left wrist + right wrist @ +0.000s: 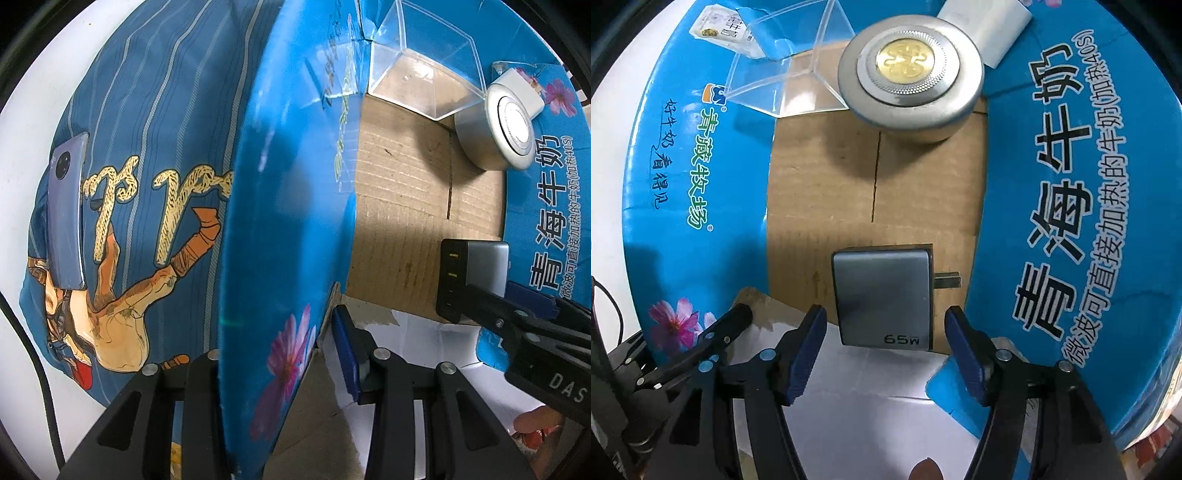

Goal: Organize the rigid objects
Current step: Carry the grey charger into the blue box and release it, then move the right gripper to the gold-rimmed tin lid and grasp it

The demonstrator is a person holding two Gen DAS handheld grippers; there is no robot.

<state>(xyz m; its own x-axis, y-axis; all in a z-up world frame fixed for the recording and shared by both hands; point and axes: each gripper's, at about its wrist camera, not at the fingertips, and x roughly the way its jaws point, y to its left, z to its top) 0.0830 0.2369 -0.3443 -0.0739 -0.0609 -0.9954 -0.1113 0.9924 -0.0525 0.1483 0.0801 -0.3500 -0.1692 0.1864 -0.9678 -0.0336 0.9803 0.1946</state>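
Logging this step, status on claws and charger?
Left claw shut on box flap. Right claw open, pads clear of charger. Charger flat on box floor. Tin and clear tray further back, nothing blocking.

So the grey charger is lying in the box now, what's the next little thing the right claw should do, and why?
Probably lift the right claw straight up and out of the box. Its blue pads stand apart on either side of the grey charger, which lies flat on the cardboard floor, so it looks set down. The left claw is clamped on the box flap, and a phone waits outside on the blue cloth.
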